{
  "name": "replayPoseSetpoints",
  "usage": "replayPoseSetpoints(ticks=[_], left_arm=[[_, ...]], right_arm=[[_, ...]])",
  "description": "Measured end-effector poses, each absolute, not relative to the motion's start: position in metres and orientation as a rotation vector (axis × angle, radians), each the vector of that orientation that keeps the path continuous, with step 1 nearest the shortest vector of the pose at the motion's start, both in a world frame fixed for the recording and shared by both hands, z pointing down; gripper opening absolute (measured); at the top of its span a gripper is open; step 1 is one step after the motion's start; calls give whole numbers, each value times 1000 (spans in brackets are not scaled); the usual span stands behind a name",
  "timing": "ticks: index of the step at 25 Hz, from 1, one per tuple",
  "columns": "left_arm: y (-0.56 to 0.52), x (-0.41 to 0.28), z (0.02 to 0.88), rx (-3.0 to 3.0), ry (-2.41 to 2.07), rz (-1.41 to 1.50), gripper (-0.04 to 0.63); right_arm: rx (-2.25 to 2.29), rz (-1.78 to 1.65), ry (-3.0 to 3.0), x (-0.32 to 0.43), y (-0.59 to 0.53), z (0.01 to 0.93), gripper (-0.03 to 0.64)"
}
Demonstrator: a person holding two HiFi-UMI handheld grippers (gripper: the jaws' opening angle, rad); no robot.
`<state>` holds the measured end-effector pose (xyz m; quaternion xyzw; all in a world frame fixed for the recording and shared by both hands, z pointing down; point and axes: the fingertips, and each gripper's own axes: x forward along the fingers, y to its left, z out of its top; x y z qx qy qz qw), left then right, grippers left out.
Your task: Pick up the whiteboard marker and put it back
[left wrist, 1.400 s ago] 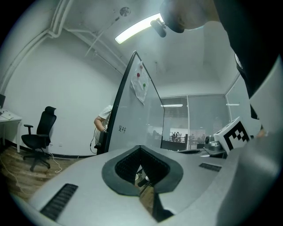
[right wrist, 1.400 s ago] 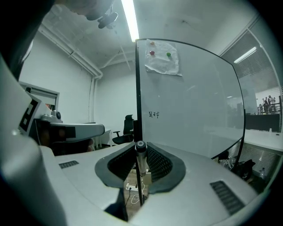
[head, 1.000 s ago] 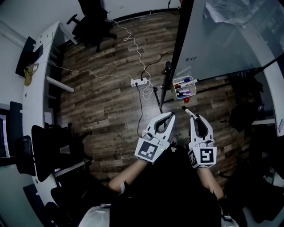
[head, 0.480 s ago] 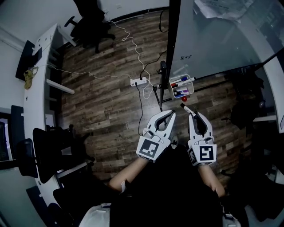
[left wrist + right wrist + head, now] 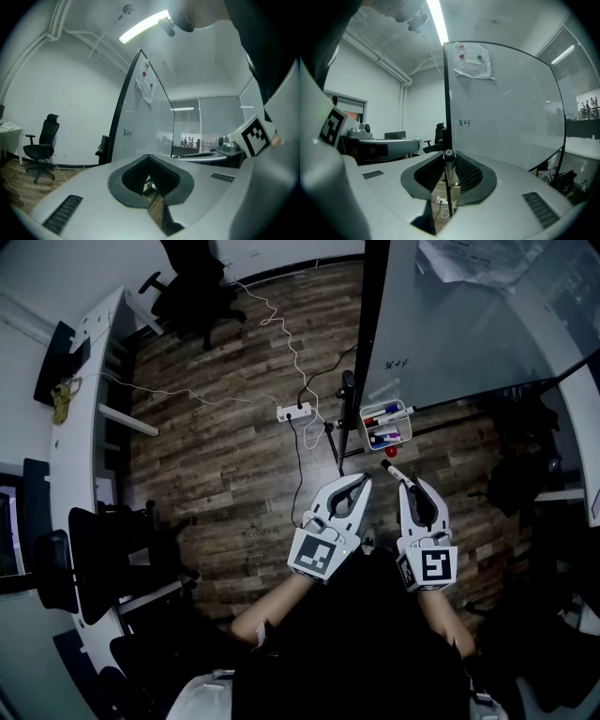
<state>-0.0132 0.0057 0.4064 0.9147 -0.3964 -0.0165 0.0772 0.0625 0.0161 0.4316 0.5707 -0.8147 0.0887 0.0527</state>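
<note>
Small white tray point(image 5: 385, 425) at the far whiteboard holds coloured markers. Right gripper point(image 5: 410, 487) clamps a slim dark whiteboard marker point(image 5: 393, 470), its length pointing far-left toward the tray. Left gripper point(image 5: 356, 484) has its jaws together.

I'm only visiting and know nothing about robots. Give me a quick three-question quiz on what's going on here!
1. True or false: the right gripper holds a marker in its fingers.
2. Where is the tray of spare pens? A: on the desk. B: at the whiteboard's lower edge. C: on a chair.
3. Fill in: the left gripper's fingers are ___, with nothing between them.
Key: 1 true; 2 B; 3 shut.
</note>
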Motion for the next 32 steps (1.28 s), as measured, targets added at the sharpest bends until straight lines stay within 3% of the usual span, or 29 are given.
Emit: replayPoseSetpoints(ticks=[32], left_arm=[[-18,-32,410,2757,-1139,-79,6]], right_arm=[[1798,243,-2453,48,-5,430,86]])
